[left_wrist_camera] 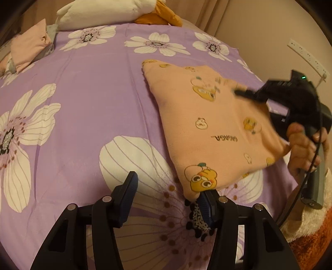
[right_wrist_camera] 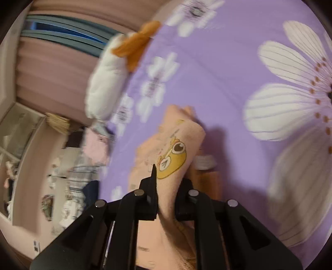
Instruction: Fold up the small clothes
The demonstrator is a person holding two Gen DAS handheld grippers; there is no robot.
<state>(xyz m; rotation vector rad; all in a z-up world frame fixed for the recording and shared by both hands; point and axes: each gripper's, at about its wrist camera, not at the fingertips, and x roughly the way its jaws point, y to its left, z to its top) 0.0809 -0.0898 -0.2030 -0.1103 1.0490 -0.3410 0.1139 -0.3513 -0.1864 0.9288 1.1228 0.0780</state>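
while the peach garment (left_wrist_camera: 215, 128) printed with yellow cartoon ducks lies spread on the purple bedspread (left_wrist_camera: 87, 108) with its big white flowers, the left gripper (left_wrist_camera: 168, 197) hangs low over the near corner of the cloth. its fingers stand fairly wide apart; the right-side finger (left_wrist_camera: 204, 204) sits just at, perhaps touching, the garment's nearest corner, and the other finger (left_wrist_camera: 129, 191) is over bare bedspread, so nothing is clamped between them.

seen from the left wrist, the right gripper (left_wrist_camera: 241, 92) reaches in over the far right part of the garment, blurred, with a hand (left_wrist_camera: 300, 145) wrapped round its handle and a cable trailing down. in the right wrist view its fingers (right_wrist_camera: 153, 187) are narrow and pinch a raised fold of the garment (right_wrist_camera: 176, 153), the cloth bunched up between them with a duck's eye showing above the tips.

a white and orange plush toy (left_wrist_camera: 108, 12) lies at the far edge of the bed, and a folded pink cloth (left_wrist_camera: 29, 45) sits at the far left corner. a white power strip (left_wrist_camera: 307, 56) is on the wall to the right.
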